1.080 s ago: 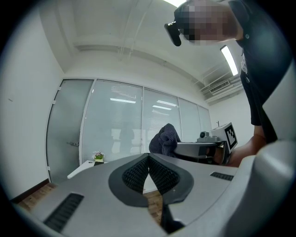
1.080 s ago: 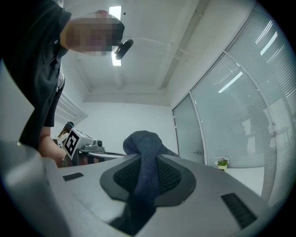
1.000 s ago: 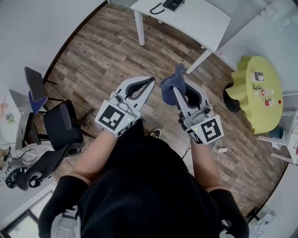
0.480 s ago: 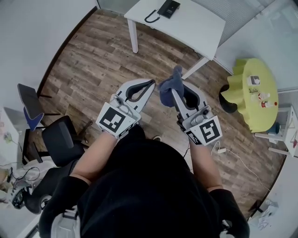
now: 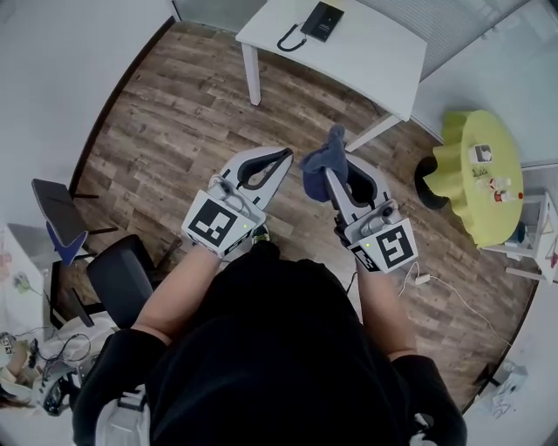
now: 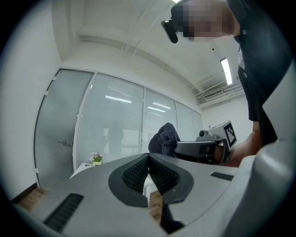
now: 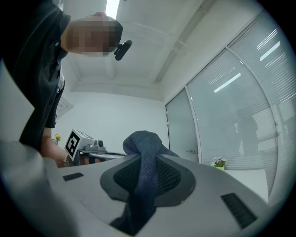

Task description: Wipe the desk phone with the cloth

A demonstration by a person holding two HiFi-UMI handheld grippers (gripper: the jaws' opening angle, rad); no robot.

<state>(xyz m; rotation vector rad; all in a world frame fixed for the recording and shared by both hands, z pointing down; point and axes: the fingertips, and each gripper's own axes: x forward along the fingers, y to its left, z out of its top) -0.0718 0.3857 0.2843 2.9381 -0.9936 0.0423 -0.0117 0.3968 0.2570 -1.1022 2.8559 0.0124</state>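
Observation:
A black desk phone with a curled cord lies on a white table at the top of the head view, well away from both grippers. My right gripper is shut on a dark blue cloth, which bunches up above its tip and shows pinched between the pads in the right gripper view. My left gripper is shut with nothing in it, held level beside the right one. In the left gripper view the cloth and the right gripper appear just past the shut jaws.
Wood floor lies under me. A yellow-green round table with small items stands at the right, a black bin beside it. Black office chairs and a cluttered corner sit at the left. Glass partition walls show in both gripper views.
The white table and phone have shifted lower in the head view, closer to the grippers, and the chairs have slid back at the left. Both grippers keep their pose and grip.

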